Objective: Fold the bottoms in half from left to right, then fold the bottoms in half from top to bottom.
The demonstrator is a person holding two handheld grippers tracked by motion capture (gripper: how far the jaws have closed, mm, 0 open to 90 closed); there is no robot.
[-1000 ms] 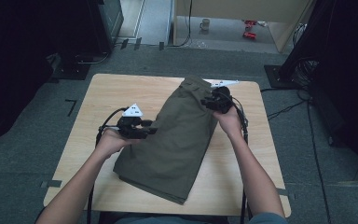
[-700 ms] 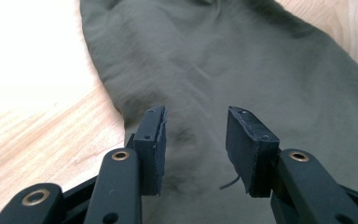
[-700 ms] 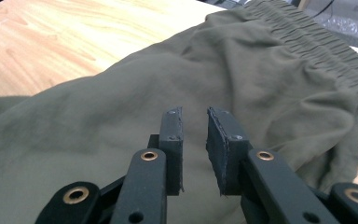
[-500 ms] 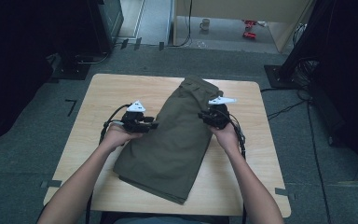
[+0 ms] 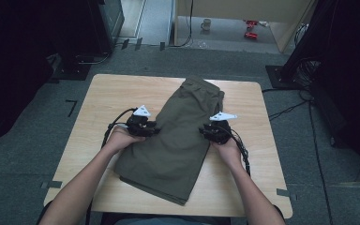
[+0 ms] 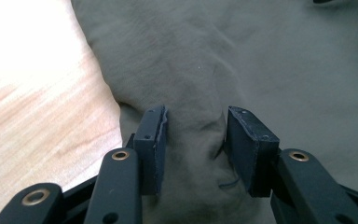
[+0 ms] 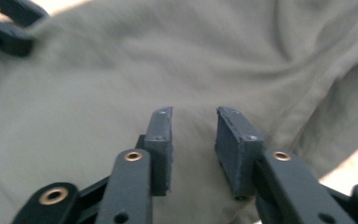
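The green pants lie folded in a long strip on the bench. The left gripper pinches a bump of cloth at the left edge. The right gripper has just been opening; its jaws stand apart over the cloth. More folding looks left to do.

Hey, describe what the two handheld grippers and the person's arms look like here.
Both are black. The left gripper and right gripper each carry a pale three-cornered plate on top and trail a black cable. Up close, the fingers are dark blue-grey rectangular pads on black link arms with brass-coloured rivets. The forearms are bare, with no sleeves in view.
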